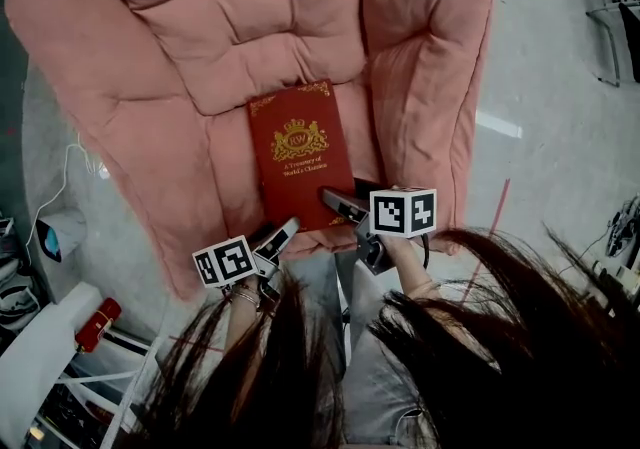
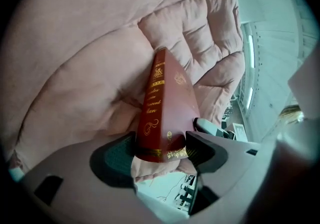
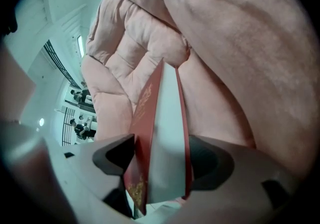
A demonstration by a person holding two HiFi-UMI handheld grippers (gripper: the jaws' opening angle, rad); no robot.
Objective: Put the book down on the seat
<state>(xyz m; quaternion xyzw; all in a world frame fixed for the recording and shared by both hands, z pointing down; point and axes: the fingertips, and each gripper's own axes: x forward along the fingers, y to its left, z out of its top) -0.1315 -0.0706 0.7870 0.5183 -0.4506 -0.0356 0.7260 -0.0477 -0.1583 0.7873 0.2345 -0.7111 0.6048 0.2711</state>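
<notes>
A dark red book (image 1: 298,152) with a gold crest lies flat on the pink cushioned seat (image 1: 240,57). The left gripper (image 1: 283,234) and right gripper (image 1: 336,200) slant down at its near corners, jaws spread wide astride its edges, not clamping.

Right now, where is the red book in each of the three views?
Head view: the red book lies flat at centre, on the pink cushioned seat.
Left gripper view: the book at centre, spine showing, between the jaws.
Right gripper view: the book at lower centre, page edge showing, between the jaws.
Shared landmark: the pink cushioned seat behind it.
</notes>
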